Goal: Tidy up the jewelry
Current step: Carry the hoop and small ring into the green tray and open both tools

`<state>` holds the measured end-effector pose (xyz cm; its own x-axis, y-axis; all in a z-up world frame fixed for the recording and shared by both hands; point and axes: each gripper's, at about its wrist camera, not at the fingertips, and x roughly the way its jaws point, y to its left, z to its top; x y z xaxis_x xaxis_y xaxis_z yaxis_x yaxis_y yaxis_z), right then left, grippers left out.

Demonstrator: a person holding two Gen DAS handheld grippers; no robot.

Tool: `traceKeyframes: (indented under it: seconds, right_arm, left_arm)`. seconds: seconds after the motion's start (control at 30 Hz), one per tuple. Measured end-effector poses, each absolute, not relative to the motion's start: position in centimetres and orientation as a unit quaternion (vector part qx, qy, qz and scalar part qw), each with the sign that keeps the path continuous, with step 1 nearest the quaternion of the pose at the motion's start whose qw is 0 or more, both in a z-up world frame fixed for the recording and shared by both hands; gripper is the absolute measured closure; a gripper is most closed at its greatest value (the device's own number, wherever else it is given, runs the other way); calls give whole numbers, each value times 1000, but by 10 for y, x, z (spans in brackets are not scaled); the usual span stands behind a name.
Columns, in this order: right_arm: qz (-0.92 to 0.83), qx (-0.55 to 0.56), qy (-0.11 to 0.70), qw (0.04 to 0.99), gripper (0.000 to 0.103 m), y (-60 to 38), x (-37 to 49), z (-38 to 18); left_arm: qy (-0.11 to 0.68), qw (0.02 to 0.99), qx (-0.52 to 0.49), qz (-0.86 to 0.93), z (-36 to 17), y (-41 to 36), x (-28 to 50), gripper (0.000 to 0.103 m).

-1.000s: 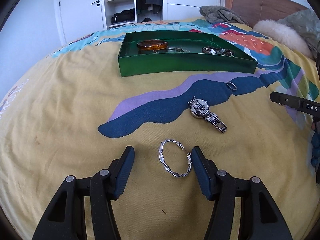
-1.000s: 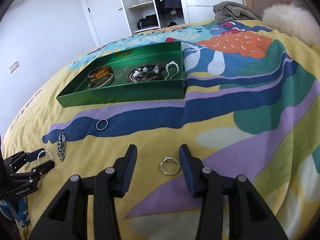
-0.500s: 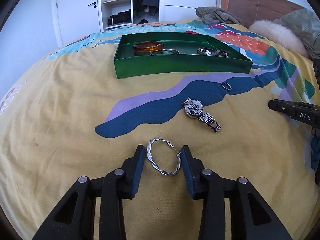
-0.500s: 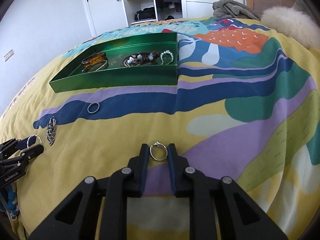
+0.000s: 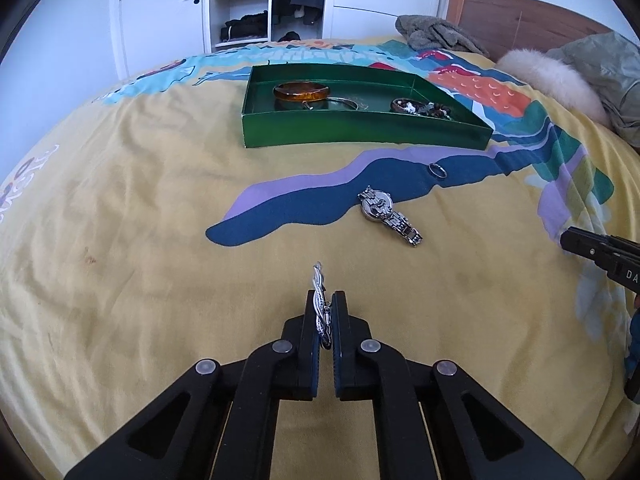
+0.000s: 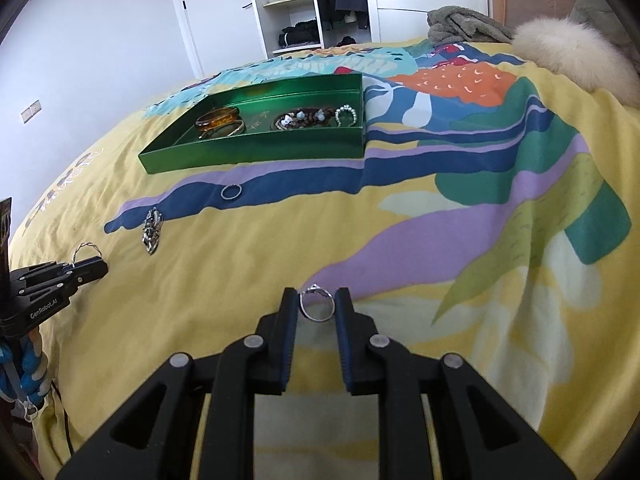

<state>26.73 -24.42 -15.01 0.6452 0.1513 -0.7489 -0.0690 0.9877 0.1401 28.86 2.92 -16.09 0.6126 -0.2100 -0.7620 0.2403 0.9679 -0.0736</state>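
Observation:
My left gripper [image 5: 325, 300] is shut on a twisted silver bangle [image 5: 320, 296], pinched on edge just above the bedspread; it also shows in the right wrist view [image 6: 85, 249]. My right gripper [image 6: 317, 304] is shut on a small silver ring [image 6: 317, 306] and holds it upright. A green tray [image 5: 360, 130] lies further back with an amber bangle [image 5: 301, 91], a thin bangle and beaded pieces in it. A silver watch [image 5: 386, 214] and a plain ring [image 5: 437, 171] lie on the bed between the grippers and the tray.
The bed has a yellow patterned cover. A grey blanket [image 5: 436, 34], a furry cushion [image 5: 552, 80] and a wooden headboard [image 5: 520, 20] are at the far right. An open wardrobe [image 5: 256, 8] stands behind the bed.
Both grippers closed: the left onto the twisted bangle, which now stands on edge, and the right onto the small ring. Both have lifted slightly off the bedspread.

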Motion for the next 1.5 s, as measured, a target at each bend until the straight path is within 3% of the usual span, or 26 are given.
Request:
traceKeyframes:
  seconds: [0.47, 0.77, 1.13, 1.5]
  right_arm:
    - [75, 47, 390, 916, 86, -229, 215, -116]
    - [88, 39, 360, 928, 86, -221, 225, -80]
    - [110, 45, 335, 935, 86, -206, 327, -43]
    - [150, 48, 389, 908, 86, -173, 463, -98]
  left_arm:
    - [391, 909, -5, -147, -121, 40, 249, 98]
    - [358, 921, -13, -155, -82, 40, 267, 98]
    - [361, 917, -20, -165, -62, 18, 375, 98]
    - [437, 891, -36, -119, -116, 15, 495, 98]
